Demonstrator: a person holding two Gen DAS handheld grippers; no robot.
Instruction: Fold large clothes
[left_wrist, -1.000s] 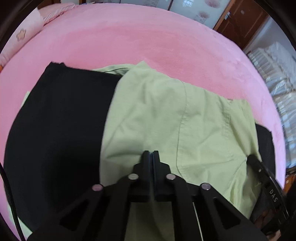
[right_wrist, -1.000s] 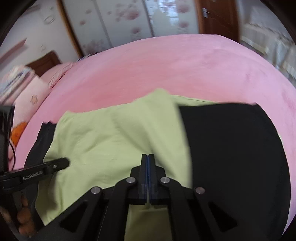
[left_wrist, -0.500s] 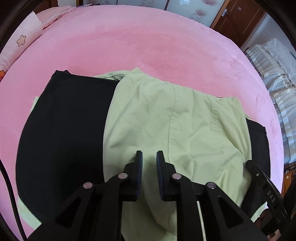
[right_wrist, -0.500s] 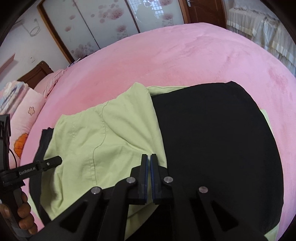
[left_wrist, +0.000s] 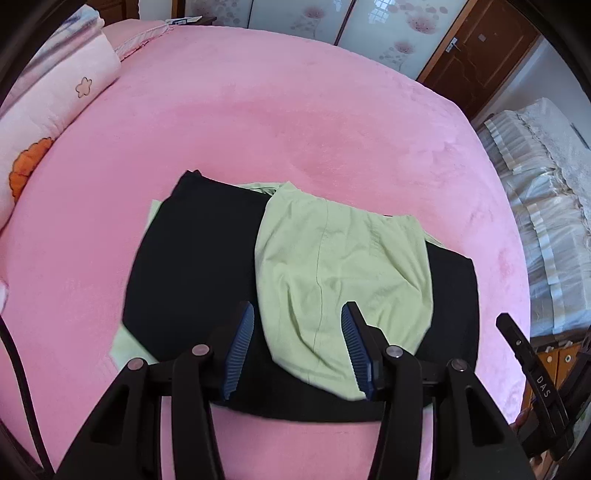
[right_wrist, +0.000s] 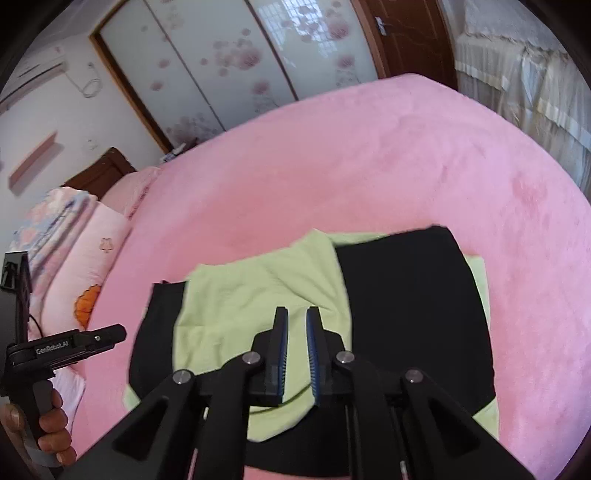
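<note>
We have the garment lying on the pink bed, a black piece with a light green flap folded over its middle and thin green edges peeking out past the black on both sides. Our left tongs are spread wide with nothing between them, hovering above the near edge of the green flap. Our right tongs stand a little apart, a narrow gap between the blue pads, also holding nothing; whether they touch the cloth below we cannot tell.

We judge one fold is laid and the next is due. To do it well we should flatten the creases in the green flap first, then take the black cloth at two points along one side of the flap, one with each pair of tongs, lift both evenly, and lay that side across so the edges line up. Pinching only the top layer matters, since the soft bed cover could get caught too.

No box, basket or drawer shows near the garment; beyond it on the bed we see only pillows
</note>
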